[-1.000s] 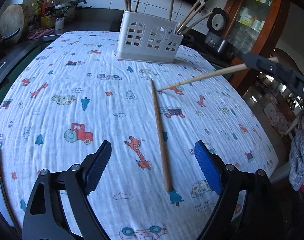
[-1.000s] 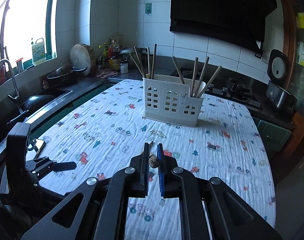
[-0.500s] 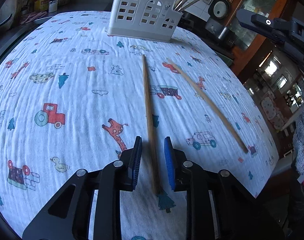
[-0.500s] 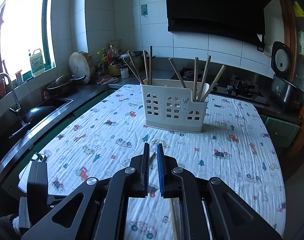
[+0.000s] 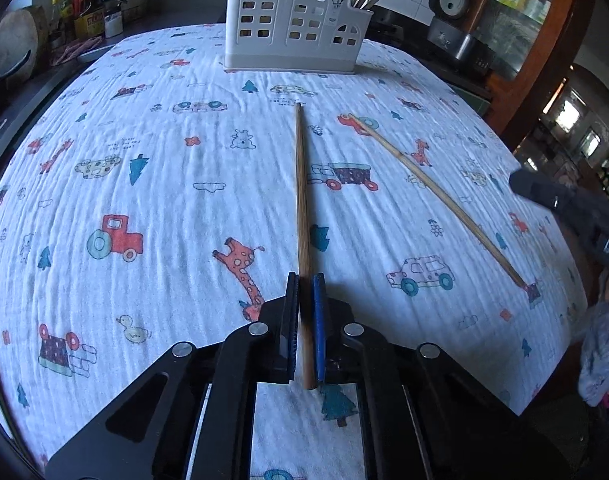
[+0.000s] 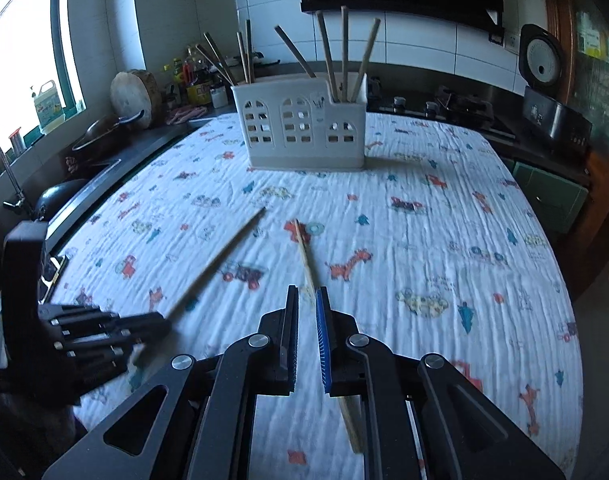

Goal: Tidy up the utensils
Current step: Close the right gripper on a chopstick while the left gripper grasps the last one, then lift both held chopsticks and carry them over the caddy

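A darker wooden chopstick (image 5: 301,180) lies on the cartoon-print cloth (image 5: 164,200), pointing at the white utensil holder (image 5: 292,28). My left gripper (image 5: 304,280) is shut on its near end. In the right wrist view this gripper (image 6: 144,324) sits low at the left with the same chopstick (image 6: 220,260) running out of it. A paler chopstick (image 5: 436,192) lies slanted to the right. My right gripper (image 6: 306,292) hangs just above that chopstick (image 6: 304,248), jaws shut with nothing between them; the stick passes under its blue pad. The holder (image 6: 304,128) has several chopsticks standing in it.
A counter at the left carries a round wooden board (image 6: 134,96), bottles (image 6: 192,80) and a pan; the sink tap (image 6: 4,172) is further left. A rice cooker (image 6: 540,56) and a wooden cabinet (image 5: 536,20) stand at the right. The cloth's edge drops off on the right.
My left gripper came down and closed on the darker chopstick. The right gripper let the paler chopstick fall onto the cloth, then sank toward it.
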Action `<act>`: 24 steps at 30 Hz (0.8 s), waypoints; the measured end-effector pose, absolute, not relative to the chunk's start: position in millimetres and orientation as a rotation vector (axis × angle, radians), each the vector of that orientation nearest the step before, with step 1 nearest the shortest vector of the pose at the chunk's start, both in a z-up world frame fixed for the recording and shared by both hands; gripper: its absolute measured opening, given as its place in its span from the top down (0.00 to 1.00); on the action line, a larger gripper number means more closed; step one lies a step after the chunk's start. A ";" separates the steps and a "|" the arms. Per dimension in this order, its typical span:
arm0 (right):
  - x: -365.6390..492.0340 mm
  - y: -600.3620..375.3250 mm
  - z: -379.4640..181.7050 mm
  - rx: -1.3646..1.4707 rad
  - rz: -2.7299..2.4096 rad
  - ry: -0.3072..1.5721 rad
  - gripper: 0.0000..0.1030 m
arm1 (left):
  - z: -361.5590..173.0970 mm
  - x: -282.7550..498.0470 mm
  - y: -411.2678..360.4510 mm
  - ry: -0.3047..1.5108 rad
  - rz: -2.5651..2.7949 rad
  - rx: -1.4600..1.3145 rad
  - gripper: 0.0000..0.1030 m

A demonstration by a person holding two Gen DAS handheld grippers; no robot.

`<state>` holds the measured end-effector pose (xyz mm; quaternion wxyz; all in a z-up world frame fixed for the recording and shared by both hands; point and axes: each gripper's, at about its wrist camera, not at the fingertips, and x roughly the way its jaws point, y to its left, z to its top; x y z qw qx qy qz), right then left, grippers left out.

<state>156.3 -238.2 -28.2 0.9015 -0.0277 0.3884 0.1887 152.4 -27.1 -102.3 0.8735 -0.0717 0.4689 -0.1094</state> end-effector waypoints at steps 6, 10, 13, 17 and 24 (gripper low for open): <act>139.6 -254.0 -62.8 -0.087 0.368 0.885 0.83 | -81.2 148.6 -17.6 0.925 -0.235 -0.158 0.95; 133.4 -259.1 -78.6 -0.100 0.352 0.915 0.82 | -61.6 147.6 -11.0 0.870 -0.238 -0.153 0.95; 130.7 -264.7 -85.0 -0.087 0.350 0.933 0.81 | -45.9 149.4 -6.9 0.827 -0.240 -0.148 0.95; 127.2 -266.3 -83.8 -0.085 0.358 0.923 0.81 | -27.4 154.2 -3.8 0.786 -0.244 -0.138 0.95; 121.6 -259.9 -84.2 -0.160 0.342 0.901 0.89 | -9.5 166.5 0.6 0.750 -0.252 -0.125 0.95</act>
